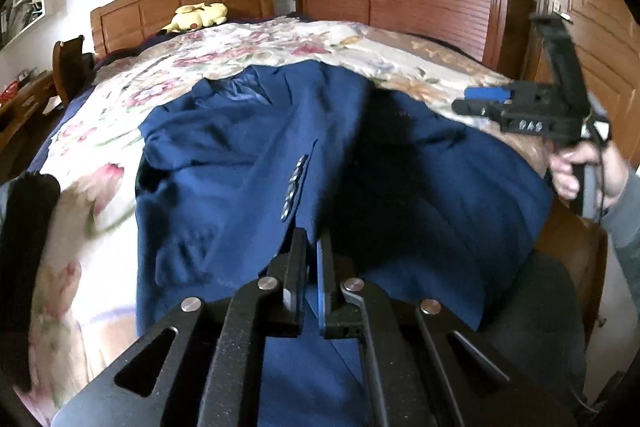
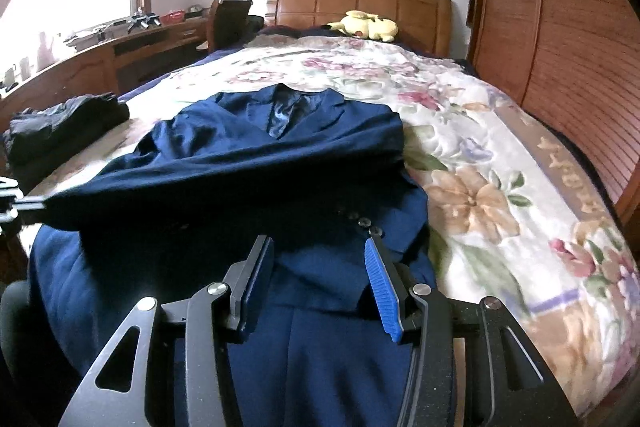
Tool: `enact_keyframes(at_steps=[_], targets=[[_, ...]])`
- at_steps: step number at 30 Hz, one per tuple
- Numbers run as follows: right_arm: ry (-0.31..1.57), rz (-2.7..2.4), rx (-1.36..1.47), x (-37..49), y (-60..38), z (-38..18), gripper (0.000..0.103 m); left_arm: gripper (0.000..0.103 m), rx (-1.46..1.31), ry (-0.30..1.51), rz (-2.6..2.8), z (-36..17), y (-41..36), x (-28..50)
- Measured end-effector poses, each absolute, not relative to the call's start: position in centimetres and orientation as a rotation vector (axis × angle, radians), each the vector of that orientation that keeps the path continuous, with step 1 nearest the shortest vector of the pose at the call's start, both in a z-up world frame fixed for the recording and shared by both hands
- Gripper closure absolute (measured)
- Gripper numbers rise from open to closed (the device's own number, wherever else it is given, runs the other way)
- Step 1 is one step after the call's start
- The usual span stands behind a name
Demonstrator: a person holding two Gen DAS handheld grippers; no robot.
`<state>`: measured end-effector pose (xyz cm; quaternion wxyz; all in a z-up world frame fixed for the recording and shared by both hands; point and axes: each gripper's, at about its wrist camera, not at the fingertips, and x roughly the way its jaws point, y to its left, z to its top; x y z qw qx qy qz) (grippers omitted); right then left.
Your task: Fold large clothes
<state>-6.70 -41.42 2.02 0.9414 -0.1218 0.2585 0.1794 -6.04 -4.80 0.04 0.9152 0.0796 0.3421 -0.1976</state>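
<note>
A navy suit jacket lies spread on the floral bedspread, collar toward the headboard. My left gripper is shut on the cuff end of one sleeve, whose row of buttons shows just past the fingertips. In the right wrist view that sleeve stretches across the jacket to the far left edge, where part of the left gripper shows. My right gripper hovers open over the jacket's lower front with nothing between its fingers. A hand holds the right gripper over the bed's right side.
A folded black garment lies on the bed beside the jacket. A yellow plush toy rests by the wooden headboard. A wooden wardrobe runs along the right of the bed, and a desk with a chair stands at the left.
</note>
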Motion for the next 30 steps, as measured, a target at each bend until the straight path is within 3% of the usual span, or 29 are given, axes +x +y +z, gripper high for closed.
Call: enact_keyframes(at_steps=[5, 12, 16, 18, 30], targets=[[0.529, 0.357, -0.267, -8.9, -42.0, 2.5, 0.053, 0.085, 0.151, 0.692, -0.374, 0.2, -4.6, -7.9], [0.519, 0.372, -0.302, -11.5, -42.4, 3.5, 0.053, 0.028, 0.128, 0.612, -0.296, 1.5, -2.1, -9.5], [0.549, 0.373, -0.304, -11.3, -42.9, 3.1, 0.051, 0.026, 0.08, 0.601, -0.239, 1.4, 0.1, -9.1], [0.572, 0.368, -0.297, -10.8, -43.2, 2.8, 0.042, 0.026, 0.09, 0.595, -0.196, 0.9, 0.8, -8.9], [0.702, 0.253, -0.256, -6.7, -47.0, -1.0, 0.041, 0.026, 0.043, 0.689, -0.08, -3.2, 5.3, -7.1]])
